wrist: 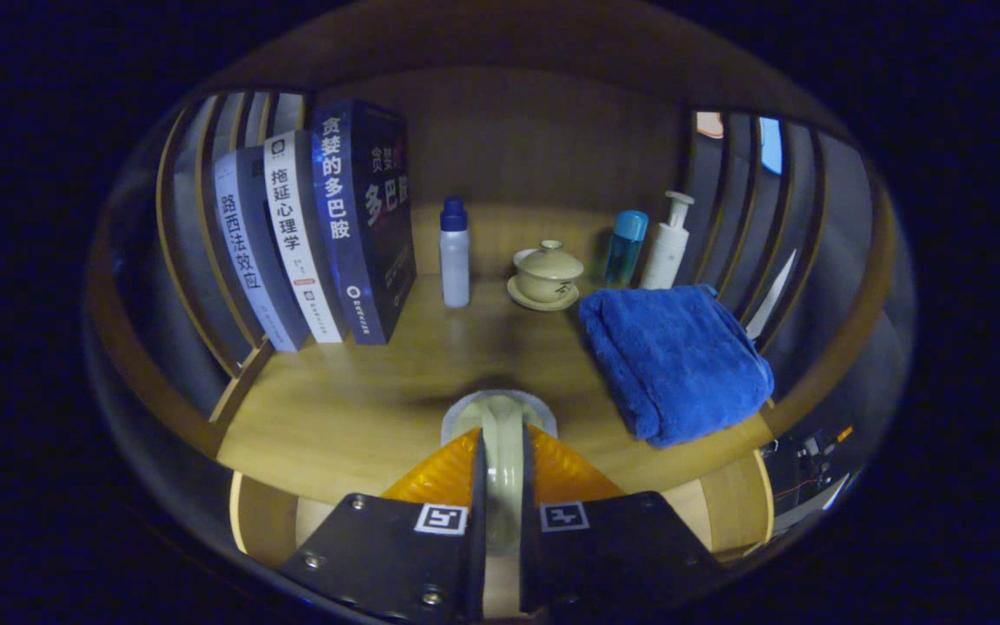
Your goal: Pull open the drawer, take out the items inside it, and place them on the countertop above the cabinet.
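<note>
Clamped between my gripper's fingers I hold one pale cup-like item, edge-on, its long axis pointing ahead over the countertop's front edge. Beyond I count three books, three bottles, one lidded teacup, one blue towel.

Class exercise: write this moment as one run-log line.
gripper: shut on pale cup | position: above countertop front | already there: blue towel, lidded teacup, bottles, books
</note>
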Motion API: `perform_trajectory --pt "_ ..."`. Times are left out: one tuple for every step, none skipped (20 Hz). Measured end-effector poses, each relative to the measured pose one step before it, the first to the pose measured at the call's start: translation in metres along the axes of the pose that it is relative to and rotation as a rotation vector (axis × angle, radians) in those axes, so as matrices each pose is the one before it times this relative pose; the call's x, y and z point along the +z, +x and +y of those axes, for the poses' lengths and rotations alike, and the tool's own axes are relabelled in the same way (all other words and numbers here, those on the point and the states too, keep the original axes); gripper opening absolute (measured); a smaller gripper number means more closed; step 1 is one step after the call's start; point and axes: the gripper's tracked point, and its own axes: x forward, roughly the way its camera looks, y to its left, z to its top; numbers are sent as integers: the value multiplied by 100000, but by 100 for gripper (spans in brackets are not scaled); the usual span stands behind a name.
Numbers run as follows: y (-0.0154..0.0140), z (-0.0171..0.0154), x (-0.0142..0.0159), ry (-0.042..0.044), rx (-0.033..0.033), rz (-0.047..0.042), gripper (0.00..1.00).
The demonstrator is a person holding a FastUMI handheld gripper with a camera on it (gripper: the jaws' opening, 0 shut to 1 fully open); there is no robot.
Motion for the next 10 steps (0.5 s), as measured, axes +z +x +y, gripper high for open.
perform_trajectory --pt "534 132 332 365 1124 -803 16" --pt "654 120 247 988 664 -981 16" --pt "453 204 228 612 789 -638 16" --pt "340 120 204 353 513 -943 16" --pt "502 123 319 834 317 -1071 16" --pt "473 184 264 1256 199 -1000 16" --pt "489 278 345 1165 660 -1090 16" --pt "277 147 189 761 710 -713 16" --pt "95 -75 92 658 -118 -296 16" --pt "49 -163 98 292 -557 -629 16"
